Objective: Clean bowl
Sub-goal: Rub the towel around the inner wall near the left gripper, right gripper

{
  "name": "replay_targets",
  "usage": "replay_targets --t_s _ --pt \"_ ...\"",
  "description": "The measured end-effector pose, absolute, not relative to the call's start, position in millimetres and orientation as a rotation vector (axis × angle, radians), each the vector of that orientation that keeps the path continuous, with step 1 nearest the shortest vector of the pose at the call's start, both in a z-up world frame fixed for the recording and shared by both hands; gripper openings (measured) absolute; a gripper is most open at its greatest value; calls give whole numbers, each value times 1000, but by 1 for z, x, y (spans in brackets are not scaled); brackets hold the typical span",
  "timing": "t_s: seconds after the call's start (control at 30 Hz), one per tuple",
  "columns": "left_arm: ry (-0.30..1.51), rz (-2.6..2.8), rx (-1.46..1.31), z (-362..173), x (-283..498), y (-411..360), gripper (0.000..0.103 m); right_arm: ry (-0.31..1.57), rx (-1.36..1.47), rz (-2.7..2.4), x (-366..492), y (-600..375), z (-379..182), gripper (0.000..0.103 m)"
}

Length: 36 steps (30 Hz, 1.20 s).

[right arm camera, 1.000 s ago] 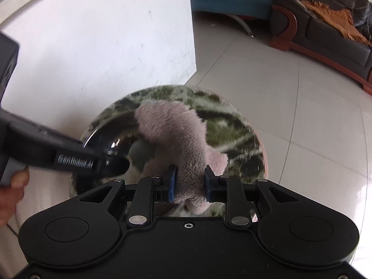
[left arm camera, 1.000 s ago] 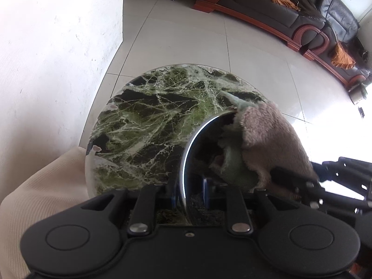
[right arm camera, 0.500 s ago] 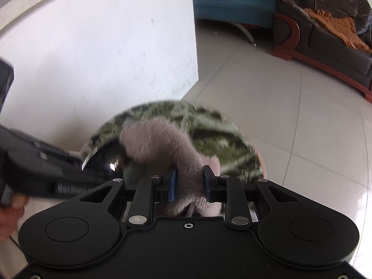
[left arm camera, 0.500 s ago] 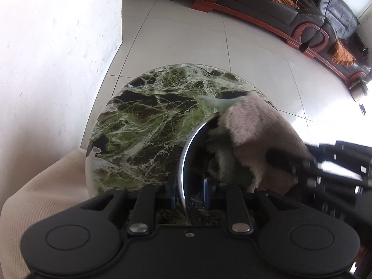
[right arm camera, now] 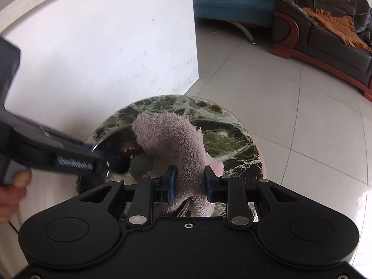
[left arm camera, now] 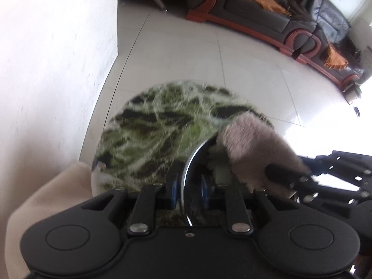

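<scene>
A shiny metal bowl (left arm camera: 189, 162) stands tilted on its edge over the round green marble table (left arm camera: 158, 130). My left gripper (left arm camera: 188, 189) is shut on the bowl's rim, one blue pad on each side. From the right wrist view the bowl (right arm camera: 116, 148) shows its dark mirrored inside, with the left gripper (right arm camera: 102, 155) clamped on its left rim. My right gripper (right arm camera: 189, 184) is shut on a fuzzy pink cloth (right arm camera: 172, 139), which drapes into the bowl and over its far rim. The same cloth (left arm camera: 251, 148) fills the bowl's right side in the left wrist view.
A white wall (right arm camera: 104, 46) rises just behind the table. A cream cushion (left arm camera: 46, 197) lies at the table's near left. Pale tiled floor (right arm camera: 302, 116) spreads to the right, with a dark leather sofa (left arm camera: 279, 11) and a blue seat (right arm camera: 232, 0) farther off. A hand (right arm camera: 14, 190) holds the left gripper.
The pink cloth has swept around inside the bowl, first toward the left, then back up over the far rim. The bowl stays clamped in the left gripper, slightly retilted.
</scene>
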<state>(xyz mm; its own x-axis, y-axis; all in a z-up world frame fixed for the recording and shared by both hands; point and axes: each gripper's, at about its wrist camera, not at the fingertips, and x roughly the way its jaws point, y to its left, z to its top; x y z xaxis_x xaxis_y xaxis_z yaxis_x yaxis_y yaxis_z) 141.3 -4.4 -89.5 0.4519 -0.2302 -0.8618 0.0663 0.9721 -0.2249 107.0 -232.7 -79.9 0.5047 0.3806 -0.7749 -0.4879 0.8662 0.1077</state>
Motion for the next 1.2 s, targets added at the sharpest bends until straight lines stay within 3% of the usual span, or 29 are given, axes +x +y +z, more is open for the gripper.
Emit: replay_targets --t_s 0.13,0.4,0.67,0.93,1.03,1.2 --pt "1079 -185 -152 -88 158 -2 20 891 -141 527 106 -228 -85 25" --pt "1135 -184 -168 -98 148 -1 6 859 -177 520 110 -219 -87 24" --pt "1170 -154 -185 -98 127 1 14 811 -250 600 133 -194 -81 25" --pt "1208 -149 -266 -108 133 10 13 769 -323 659 125 -184 -69 28" --pt "1210 -154 -269 -108 134 9 13 717 -376 708 125 -185 -58 39" --pt "1215 -147 -291 -109 136 8 13 728 -467 797 142 -164 -56 39"
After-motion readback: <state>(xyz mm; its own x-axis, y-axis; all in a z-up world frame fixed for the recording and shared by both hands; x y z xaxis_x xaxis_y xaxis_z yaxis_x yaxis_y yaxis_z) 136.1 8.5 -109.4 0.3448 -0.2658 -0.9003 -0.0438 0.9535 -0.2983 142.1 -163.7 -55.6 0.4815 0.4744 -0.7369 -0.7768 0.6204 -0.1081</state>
